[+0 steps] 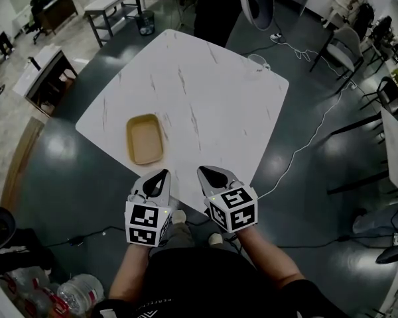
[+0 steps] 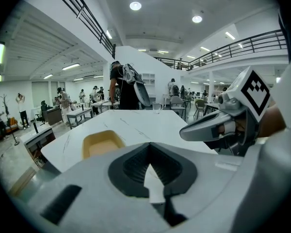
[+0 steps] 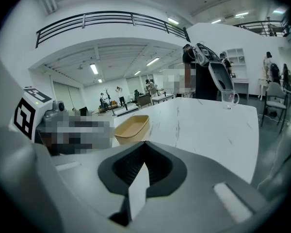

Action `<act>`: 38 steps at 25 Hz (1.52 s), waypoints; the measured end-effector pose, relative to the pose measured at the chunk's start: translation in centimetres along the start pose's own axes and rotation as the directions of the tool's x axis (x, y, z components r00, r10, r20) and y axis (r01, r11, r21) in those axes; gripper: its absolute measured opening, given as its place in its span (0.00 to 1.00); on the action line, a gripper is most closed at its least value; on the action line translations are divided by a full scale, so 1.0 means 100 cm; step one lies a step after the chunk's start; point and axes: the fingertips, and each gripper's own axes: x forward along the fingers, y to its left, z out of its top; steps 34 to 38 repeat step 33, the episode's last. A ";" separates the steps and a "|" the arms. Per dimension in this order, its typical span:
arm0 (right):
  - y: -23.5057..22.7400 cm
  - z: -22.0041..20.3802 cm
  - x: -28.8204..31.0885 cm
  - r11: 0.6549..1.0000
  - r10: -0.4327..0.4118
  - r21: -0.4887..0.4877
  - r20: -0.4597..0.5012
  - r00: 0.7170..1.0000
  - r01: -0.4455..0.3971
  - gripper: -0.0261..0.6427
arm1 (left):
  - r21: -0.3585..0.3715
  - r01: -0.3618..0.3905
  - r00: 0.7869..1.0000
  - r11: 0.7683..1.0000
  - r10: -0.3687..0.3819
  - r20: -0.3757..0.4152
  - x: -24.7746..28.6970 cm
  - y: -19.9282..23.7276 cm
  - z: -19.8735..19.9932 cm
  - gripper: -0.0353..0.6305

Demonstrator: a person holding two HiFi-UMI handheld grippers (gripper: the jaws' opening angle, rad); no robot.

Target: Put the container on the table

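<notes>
left gripper (image 1: pixel 160 175) and right gripper (image 1: pixel 209 172) both have their jaws pressed together with nothing between them, and hang side by side over the near corner of the surface (image 1: pixel 212 91). the container (image 1: pixel 144 138) already sits upright on the surface, just beyond the left gripper and near the left edge. the likely slip from here is a careless sweep of the left gripper nudging it over that edge.
</notes>
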 end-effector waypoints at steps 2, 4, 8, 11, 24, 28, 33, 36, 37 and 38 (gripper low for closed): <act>0.001 -0.001 -0.005 1.000 0.001 -0.001 0.001 1.000 -0.001 0.03 | 0.001 0.003 1.000 1.000 -0.003 -0.002 -0.001 -0.005 -0.001 0.05; 0.001 -0.003 -0.008 1.000 0.001 -0.003 0.000 1.000 -0.001 0.03 | 0.001 0.005 1.000 1.000 -0.005 -0.007 -0.001 -0.009 -0.003 0.05; -0.001 -0.005 -0.012 1.000 -0.003 -0.006 -0.007 1.000 0.003 0.03 | -0.001 0.008 1.000 1.000 -0.008 -0.012 -0.002 -0.015 -0.005 0.05; -0.002 -0.006 -0.015 1.000 -0.004 -0.012 -0.012 1.000 0.004 0.03 | -0.003 0.006 1.000 1.000 -0.006 -0.014 -0.003 -0.017 -0.007 0.05; 0.000 -0.007 -0.017 1.000 0.005 -0.027 -0.013 1.000 -0.005 0.03 | -0.014 -0.014 1.000 1.000 0.014 -0.019 -0.010 -0.018 -0.013 0.05; -0.001 -0.006 -0.014 1.000 0.005 -0.026 -0.014 1.000 -0.006 0.03 | -0.017 -0.020 1.000 1.000 0.020 -0.020 -0.009 -0.014 -0.013 0.05; 0.000 -0.006 -0.012 1.000 0.002 -0.024 -0.020 1.000 -0.003 0.03 | -0.019 -0.024 0.999 1.000 0.024 -0.021 -0.009 -0.010 -0.012 0.05; 0.000 -0.006 -0.012 1.000 0.002 -0.024 -0.020 1.000 -0.003 0.03 | -0.019 -0.024 0.999 1.000 0.024 -0.021 -0.009 -0.010 -0.012 0.05; 0.000 -0.006 -0.012 1.000 0.002 -0.024 -0.020 1.000 -0.003 0.03 | -0.019 -0.024 0.999 1.000 0.024 -0.021 -0.009 -0.010 -0.012 0.05; 0.000 -0.006 -0.012 1.000 0.002 -0.024 -0.020 1.000 -0.003 0.03 | -0.019 -0.024 0.999 1.000 0.024 -0.021 -0.009 -0.010 -0.012 0.05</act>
